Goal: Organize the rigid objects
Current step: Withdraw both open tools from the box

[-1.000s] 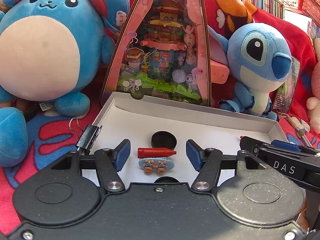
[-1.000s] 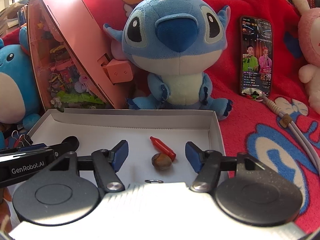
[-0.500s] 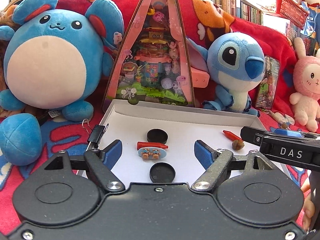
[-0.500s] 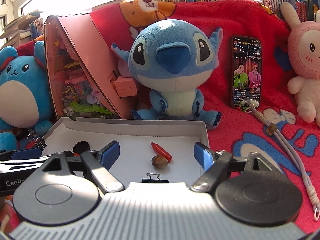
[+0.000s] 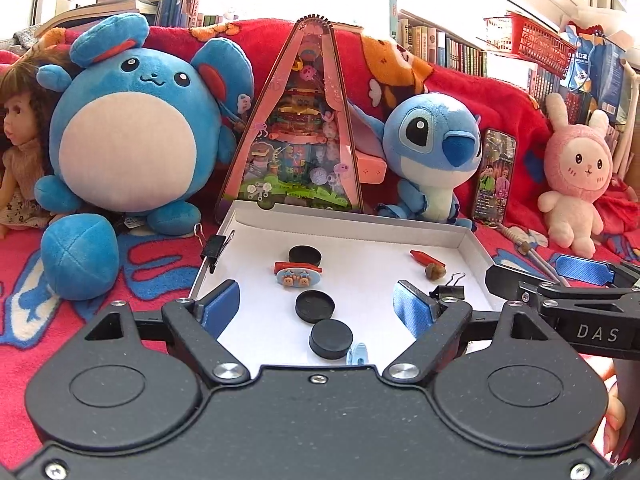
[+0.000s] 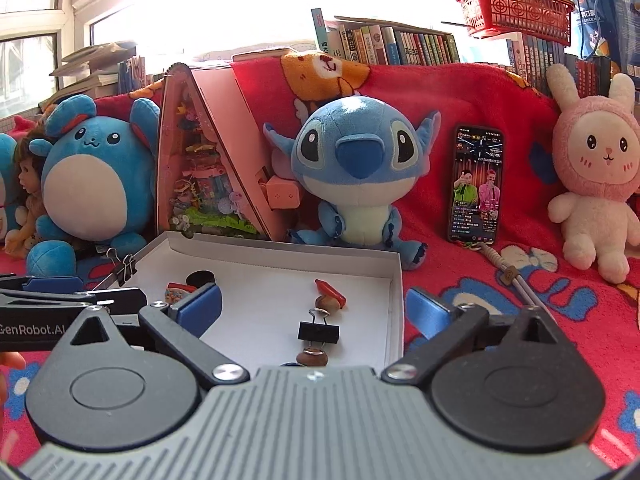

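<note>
White cardboard fills my left wrist view: the shallow white cardboard tray point(image 5: 352, 222) holds three black round discs point(image 5: 315, 307), a red crayon-shaped piece point(image 5: 298, 267) and a pale blue oval charm point(image 5: 297, 277), while my left gripper point(image 5: 316, 306) hangs empty above them, its jaws wide and just opening. From my right wrist view, my right gripper point(image 6: 312, 310) spreads wider, also just opening and empty, over a black binder clip point(image 6: 318, 333), a second red crayon piece point(image 6: 330, 291) and a brown acorn-like nut point(image 6: 327, 303) in the tray.

Blk grippers point(image 5: 316, 304), blue-padded fingers point(image 5: 414, 308), "DAS" marking.
</note>
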Action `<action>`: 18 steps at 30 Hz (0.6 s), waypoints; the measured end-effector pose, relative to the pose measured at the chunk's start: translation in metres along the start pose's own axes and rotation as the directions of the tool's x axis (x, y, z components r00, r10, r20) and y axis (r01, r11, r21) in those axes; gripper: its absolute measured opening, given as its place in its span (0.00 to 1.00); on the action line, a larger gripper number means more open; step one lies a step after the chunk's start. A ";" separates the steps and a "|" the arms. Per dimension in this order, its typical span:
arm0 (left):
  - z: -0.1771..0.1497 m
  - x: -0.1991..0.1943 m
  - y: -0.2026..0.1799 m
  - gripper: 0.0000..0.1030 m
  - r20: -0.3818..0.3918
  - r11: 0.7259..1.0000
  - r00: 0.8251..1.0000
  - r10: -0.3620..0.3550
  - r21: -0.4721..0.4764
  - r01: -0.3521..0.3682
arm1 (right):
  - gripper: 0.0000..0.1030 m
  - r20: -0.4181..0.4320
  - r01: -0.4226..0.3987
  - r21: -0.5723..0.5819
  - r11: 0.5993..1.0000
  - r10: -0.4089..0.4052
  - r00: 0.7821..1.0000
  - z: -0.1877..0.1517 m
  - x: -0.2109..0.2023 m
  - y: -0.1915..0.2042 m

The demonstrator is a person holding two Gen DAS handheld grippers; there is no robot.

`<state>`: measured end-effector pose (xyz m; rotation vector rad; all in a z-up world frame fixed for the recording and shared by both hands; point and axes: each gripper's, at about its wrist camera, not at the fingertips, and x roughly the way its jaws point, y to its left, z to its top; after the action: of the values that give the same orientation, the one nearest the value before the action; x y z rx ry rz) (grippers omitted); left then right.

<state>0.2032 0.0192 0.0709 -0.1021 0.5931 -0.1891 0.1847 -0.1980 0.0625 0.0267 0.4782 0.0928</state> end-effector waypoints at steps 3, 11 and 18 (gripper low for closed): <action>-0.010 -0.016 0.004 0.81 0.013 1.000 1.000 -0.003 -0.004 0.003 | 1.00 0.014 -0.009 -0.007 1.000 0.009 1.000 -0.009 -0.018 0.002; -0.040 -0.047 0.006 0.81 0.036 1.000 0.999 0.009 0.028 -0.010 | 1.00 0.026 -0.012 -0.012 1.000 0.012 1.000 -0.031 -0.051 0.003; -0.068 -0.062 0.004 0.81 0.021 0.998 1.000 0.014 0.053 -0.015 | 1.00 0.016 -0.003 -0.029 1.000 0.004 1.000 -0.052 -0.067 0.009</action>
<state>0.1145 0.0330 0.0478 -0.0481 0.5675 -0.1897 0.1011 -0.1952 0.0472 -0.0006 0.4607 0.1028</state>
